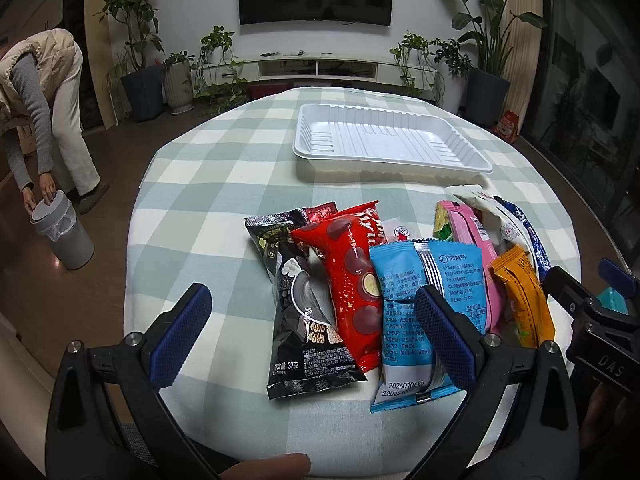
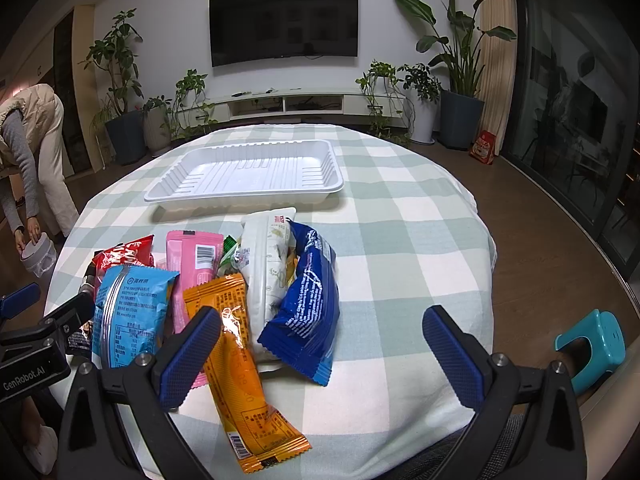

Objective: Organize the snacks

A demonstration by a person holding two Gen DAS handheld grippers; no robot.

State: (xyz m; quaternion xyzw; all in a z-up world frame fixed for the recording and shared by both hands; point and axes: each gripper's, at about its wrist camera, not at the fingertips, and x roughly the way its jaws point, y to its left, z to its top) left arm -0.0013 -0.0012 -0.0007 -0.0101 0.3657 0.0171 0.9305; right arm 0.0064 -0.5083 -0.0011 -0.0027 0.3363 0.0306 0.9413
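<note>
A round table under a green-and-white checked tablecloth (image 1: 224,168) carries a heap of snack packets on its near side and a white plastic tray (image 1: 390,140) beyond them, apart from the heap. The left gripper (image 1: 316,332) hangs above the near end of the pile with its blue-padded jaws spread wide and nothing pinched; a black packet (image 1: 304,320), a red chocolate-ball packet (image 1: 352,280) and a light blue packet (image 1: 408,320) lie between and below its fingers. The right gripper (image 2: 324,354) is likewise spread wide and empty, above an orange packet (image 2: 240,360), a dark blue packet (image 2: 308,312), a white packet (image 2: 268,268) and a pink packet (image 2: 196,256). Off to the left, a person in a cream vest (image 1: 36,80) bends over a grey bin (image 1: 64,236) on the floor.
</note>
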